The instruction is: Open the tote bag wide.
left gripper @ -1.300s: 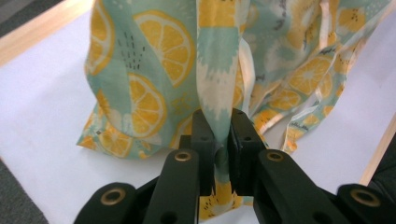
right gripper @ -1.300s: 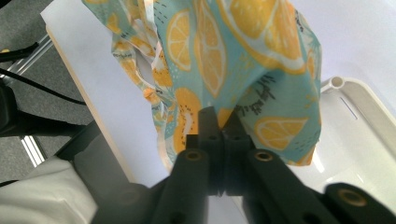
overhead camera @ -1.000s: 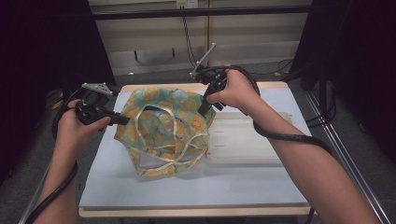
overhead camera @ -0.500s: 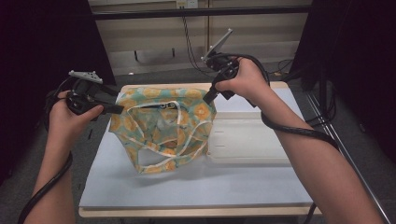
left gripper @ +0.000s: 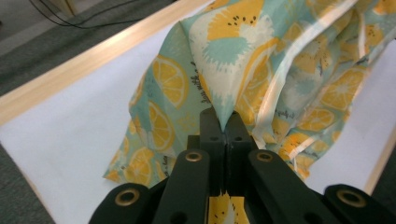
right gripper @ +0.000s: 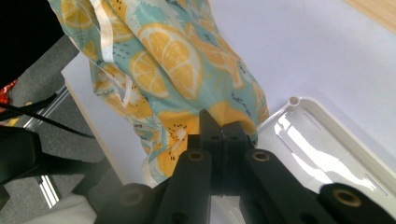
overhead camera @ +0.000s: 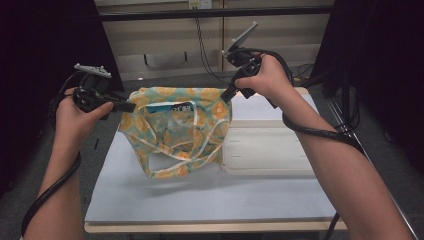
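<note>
A teal cloth bag printed with orange slices [overhead camera: 175, 130] hangs stretched between both grippers above the white table [overhead camera: 200, 200]. My left gripper [overhead camera: 131, 106] is shut on the bag's left top corner, the cloth pinched between its jaws [left gripper: 225, 122]. The right gripper [overhead camera: 226, 96] is shut on the right top corner [right gripper: 220, 125]. The bag's mouth gapes open, and a blue-and-white packet [overhead camera: 172, 107] shows inside. White handles [overhead camera: 200, 145] dangle down the front. The bag's lower end rests on the table.
A white plastic tray [overhead camera: 270, 145] lies on the table just right of the bag, close under the right gripper [right gripper: 327, 140]. Cables trail from both grippers. The table's wooden edge [left gripper: 70, 70] runs behind the bag. Dark curtains flank both sides.
Both grippers have risen and moved apart, lifting the bag off the table and stretching its mouth open; the packet inside has come into sight.
</note>
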Demonstrator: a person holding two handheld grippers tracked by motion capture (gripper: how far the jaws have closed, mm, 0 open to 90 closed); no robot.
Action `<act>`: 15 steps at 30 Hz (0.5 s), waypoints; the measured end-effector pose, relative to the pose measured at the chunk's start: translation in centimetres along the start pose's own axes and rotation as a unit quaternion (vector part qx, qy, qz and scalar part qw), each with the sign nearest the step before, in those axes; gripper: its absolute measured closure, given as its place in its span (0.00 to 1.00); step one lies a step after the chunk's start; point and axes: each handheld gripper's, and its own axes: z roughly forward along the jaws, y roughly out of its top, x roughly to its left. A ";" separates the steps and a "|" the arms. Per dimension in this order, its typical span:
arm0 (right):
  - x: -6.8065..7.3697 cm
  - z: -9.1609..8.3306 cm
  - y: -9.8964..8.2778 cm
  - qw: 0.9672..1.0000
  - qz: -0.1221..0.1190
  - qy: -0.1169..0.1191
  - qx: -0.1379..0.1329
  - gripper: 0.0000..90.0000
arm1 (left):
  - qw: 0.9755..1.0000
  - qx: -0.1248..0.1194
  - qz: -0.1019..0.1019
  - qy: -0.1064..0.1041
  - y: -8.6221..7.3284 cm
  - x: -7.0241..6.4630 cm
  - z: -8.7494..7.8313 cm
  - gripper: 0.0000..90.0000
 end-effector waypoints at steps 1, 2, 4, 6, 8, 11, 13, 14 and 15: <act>0.0 -0.1 0.1 1.000 0.006 0.000 -0.002 1.00 | 1.000 -0.001 0.000 0.005 0.2 -0.1 0.0 0.99; -0.1 -0.2 0.1 1.000 0.004 -0.004 -0.004 1.00 | 1.000 0.003 0.006 0.007 0.4 0.0 -0.1 0.99; -0.3 -0.3 0.2 1.000 0.011 -0.005 -0.008 1.00 | 1.000 -0.004 0.000 0.008 0.7 0.1 0.0 0.99; -0.6 -0.5 0.3 1.000 0.013 -0.005 -0.015 1.00 | 1.000 -0.001 -0.001 0.009 1.1 0.2 0.1 0.99; -0.9 -0.5 0.4 1.000 0.018 -0.010 -0.017 1.00 | 1.000 -0.001 -0.003 0.010 1.4 0.2 0.4 0.99; -1.1 -0.1 0.5 1.000 0.019 -0.016 -0.015 1.00 | 1.000 0.000 -0.004 -0.002 2.1 0.1 0.7 0.99; -1.1 0.2 0.6 1.000 0.017 -0.016 -0.015 1.00 | 1.000 0.006 0.000 -0.001 2.5 -0.1 0.7 0.99; -1.1 0.3 0.7 1.000 0.017 -0.016 -0.014 1.00 | 1.000 0.012 0.004 0.001 2.8 -0.2 0.7 0.99; -1.1 0.5 0.7 1.000 0.016 -0.017 -0.012 1.00 | 1.000 0.011 0.006 -0.001 3.0 -0.3 0.7 0.99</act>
